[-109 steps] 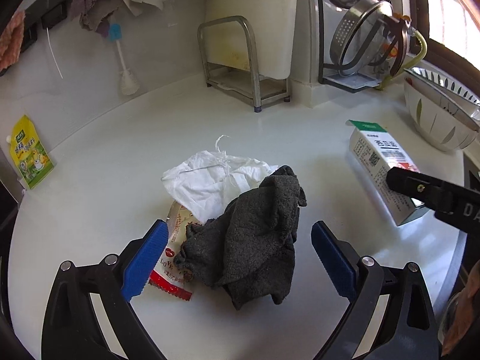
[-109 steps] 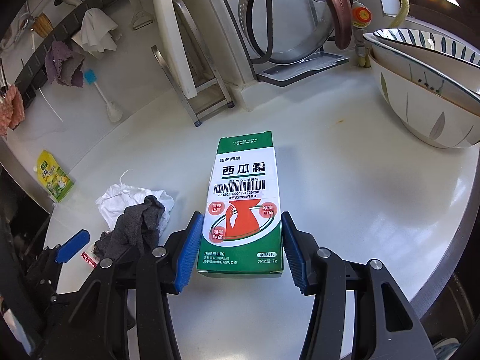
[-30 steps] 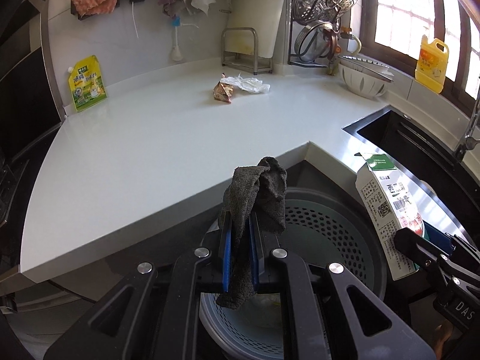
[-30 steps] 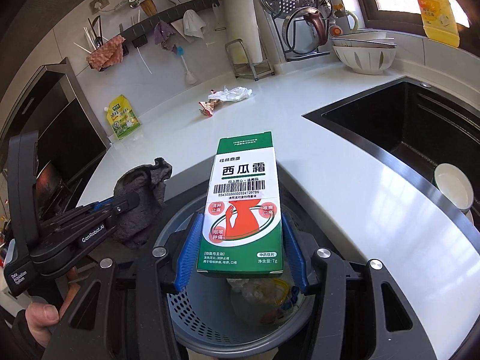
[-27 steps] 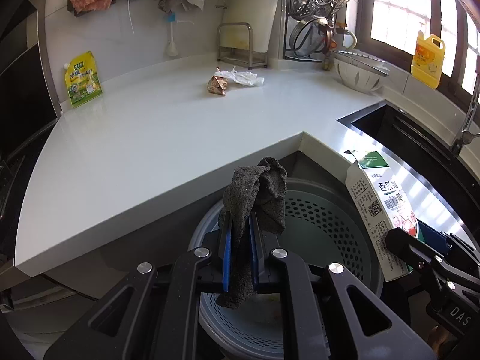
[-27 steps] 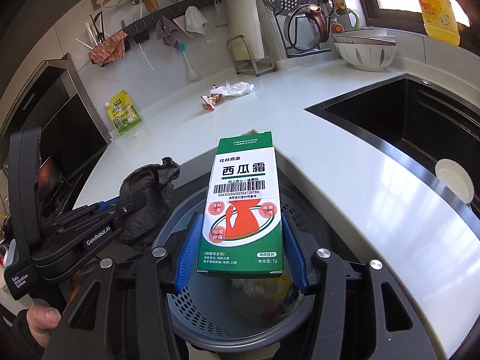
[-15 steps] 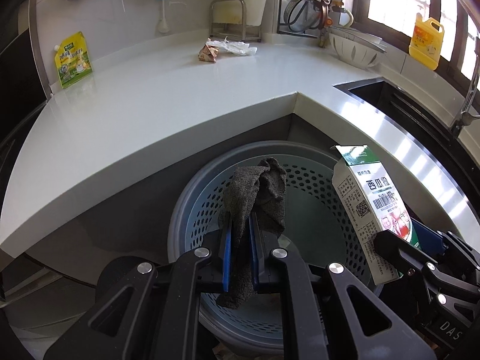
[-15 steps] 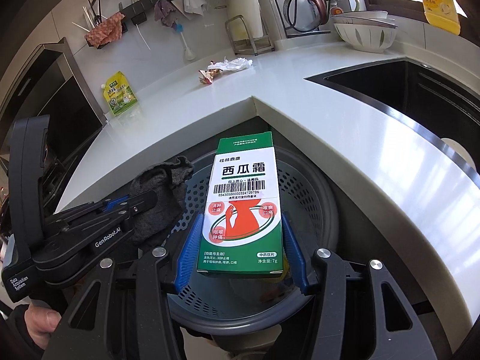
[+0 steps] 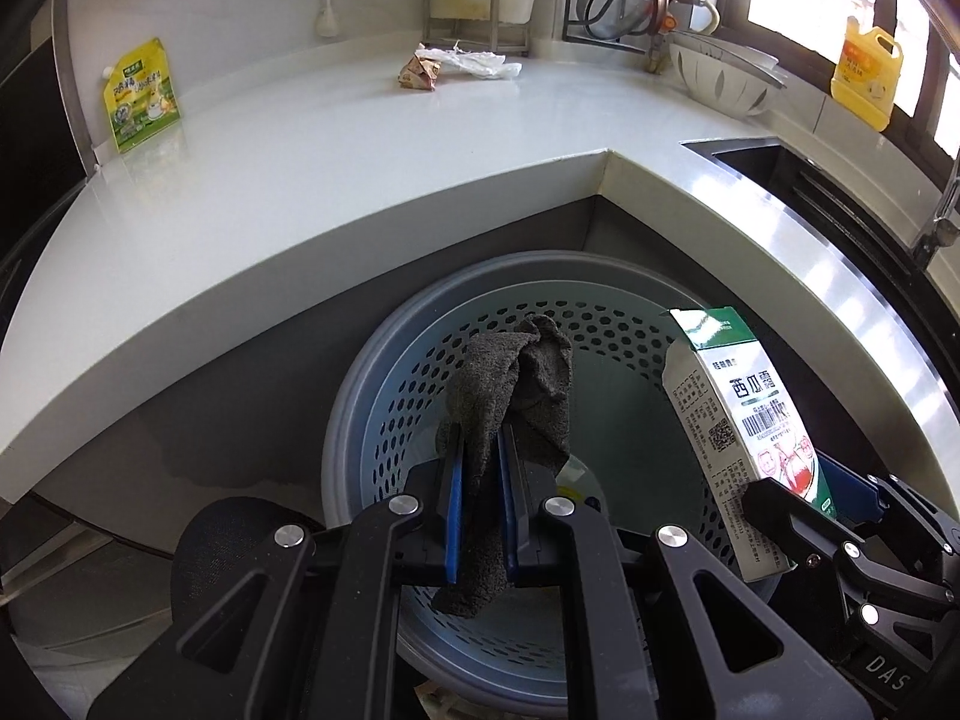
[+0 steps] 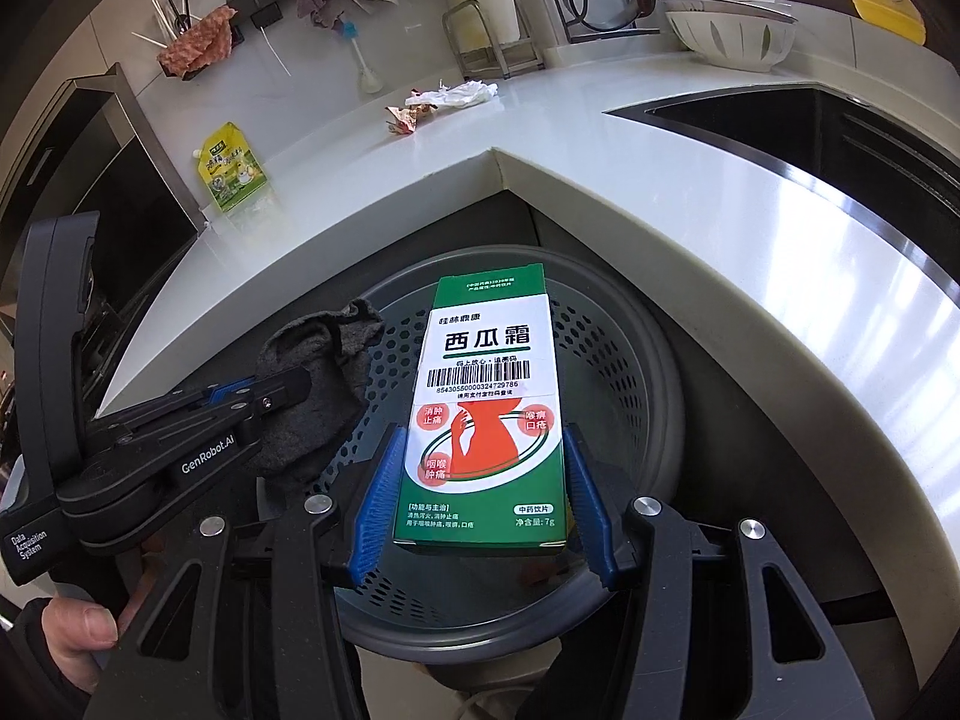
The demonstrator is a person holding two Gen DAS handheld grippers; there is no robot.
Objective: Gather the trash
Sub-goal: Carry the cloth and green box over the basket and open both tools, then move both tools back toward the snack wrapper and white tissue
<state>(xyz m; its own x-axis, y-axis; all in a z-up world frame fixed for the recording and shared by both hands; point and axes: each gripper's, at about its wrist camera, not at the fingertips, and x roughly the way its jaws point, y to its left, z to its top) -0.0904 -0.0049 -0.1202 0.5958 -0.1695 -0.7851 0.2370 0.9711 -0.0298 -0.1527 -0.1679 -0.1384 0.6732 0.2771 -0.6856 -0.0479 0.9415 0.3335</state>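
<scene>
My left gripper (image 9: 480,462) is shut on a dark grey rag (image 9: 510,384) and holds it over the grey perforated trash bin (image 9: 384,396). My right gripper (image 10: 483,462) is shut on a green and white medicine box (image 10: 486,414), also over the bin (image 10: 624,360). The box shows at the right of the left wrist view (image 9: 744,432). The rag and left gripper show at the left of the right wrist view (image 10: 312,396). A crumpled white tissue (image 9: 474,60) and a snack wrapper (image 9: 420,72) lie on the far counter.
The white counter (image 9: 300,180) wraps around the bin, its corner edge just behind it. A black sink (image 10: 810,126) lies to the right. A yellow-green pouch (image 9: 141,96) leans on the wall. Bowls (image 9: 726,78), a dish rack and a yellow bottle (image 9: 864,72) stand at the back.
Both grippers have moved down and forward from above the counter edge, so the rag and the box now hang lower over the bin. Both grips are unchanged.
</scene>
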